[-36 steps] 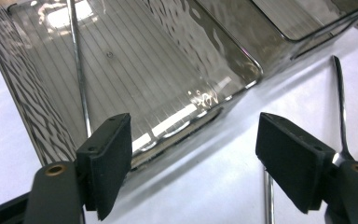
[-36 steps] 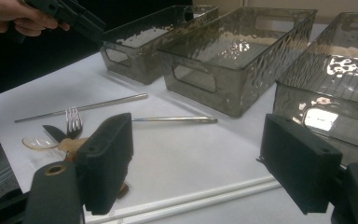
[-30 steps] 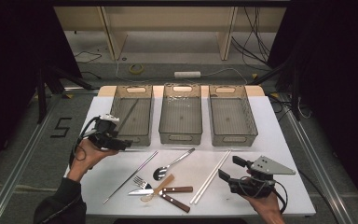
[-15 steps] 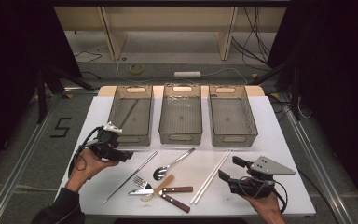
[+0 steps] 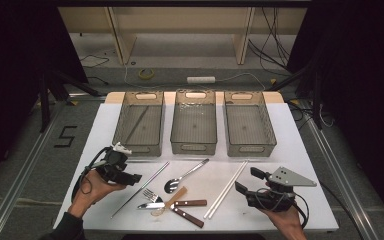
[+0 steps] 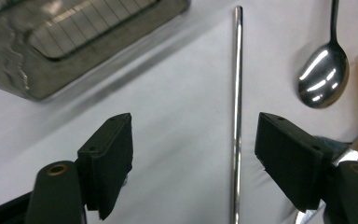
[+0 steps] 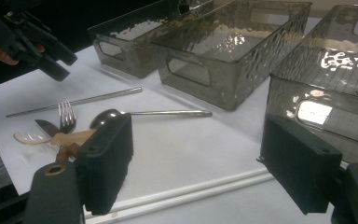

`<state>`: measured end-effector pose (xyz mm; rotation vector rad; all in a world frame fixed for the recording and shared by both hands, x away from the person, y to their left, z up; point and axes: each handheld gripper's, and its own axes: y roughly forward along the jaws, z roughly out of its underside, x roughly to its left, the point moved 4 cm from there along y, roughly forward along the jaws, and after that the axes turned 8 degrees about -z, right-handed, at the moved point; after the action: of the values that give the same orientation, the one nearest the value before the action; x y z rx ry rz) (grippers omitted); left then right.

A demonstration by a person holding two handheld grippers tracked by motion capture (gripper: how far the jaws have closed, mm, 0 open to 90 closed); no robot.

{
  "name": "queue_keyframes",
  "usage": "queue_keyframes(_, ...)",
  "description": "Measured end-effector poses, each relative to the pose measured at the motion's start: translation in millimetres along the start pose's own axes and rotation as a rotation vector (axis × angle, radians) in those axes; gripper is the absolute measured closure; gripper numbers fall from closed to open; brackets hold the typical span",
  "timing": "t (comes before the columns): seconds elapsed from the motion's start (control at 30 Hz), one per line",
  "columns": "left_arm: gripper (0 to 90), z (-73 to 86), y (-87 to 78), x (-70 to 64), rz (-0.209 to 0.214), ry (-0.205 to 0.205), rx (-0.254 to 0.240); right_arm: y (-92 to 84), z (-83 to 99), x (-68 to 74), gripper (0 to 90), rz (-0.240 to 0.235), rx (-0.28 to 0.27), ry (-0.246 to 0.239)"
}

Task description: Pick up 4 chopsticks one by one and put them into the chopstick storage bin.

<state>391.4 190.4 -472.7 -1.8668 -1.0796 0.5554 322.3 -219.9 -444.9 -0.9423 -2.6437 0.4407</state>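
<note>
My left gripper (image 5: 133, 176) (image 6: 198, 140) is open and empty, hovering low over a long metal chopstick (image 5: 142, 187) (image 6: 237, 116) that lies between its jaws, nearer the right one. A second thin metal stick (image 5: 140, 120) lies in the left bin (image 5: 122, 117). My right gripper (image 5: 248, 181) (image 7: 196, 140) is open at the table's front right, just right of a pair of white chopsticks (image 5: 227, 189) (image 7: 191, 196). A metal spoon (image 5: 185, 175) (image 6: 324, 70) (image 7: 144, 113), a fork (image 5: 152, 194) (image 7: 66, 116), a wooden spoon (image 5: 169, 201) and two wood-handled knives (image 5: 187, 203) lie between the grippers.
Three translucent bins stand in a row at the back of the white table (image 5: 300, 150); the middle bin (image 5: 195, 146) and right bin (image 5: 250, 147) look empty. The left bin's near corner (image 6: 74, 42) is close to my left gripper. The table's front edge runs just behind both hands.
My left gripper has pulled back from the left bin toward the front and now hangs over the metal chopstick on the table. The right gripper has stayed put.
</note>
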Motion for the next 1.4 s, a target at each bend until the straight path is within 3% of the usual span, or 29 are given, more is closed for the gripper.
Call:
queue_keyframes(0.5, 44.4, 15.4, 6.2, -13.8, 0.021, 0.011, 0.087, 0.3, 0.4, -0.8, 26.4, 0.010, 0.009, 0.002)
queue_keyframes(0.67, 52.2, 18.7, 11.6, -20.8, 0.042, 0.051, 0.123, 0.3, 0.3, -1.0, 26.4, 0.010, 0.009, 0.002)
queue_keyframes(1.07, 69.8, 23.2, 19.0, -26.8, 0.057, 0.102, 0.178, 0.1, 0.1, -0.3, 26.4, 0.008, 0.010, -0.001)
queue_keyframes(1.4, 79.7, 22.5, 22.3, -28.2, 0.025, 0.133, 0.182, 0.5, 0.2, -0.1, 26.4, 0.007, 0.012, -0.006)
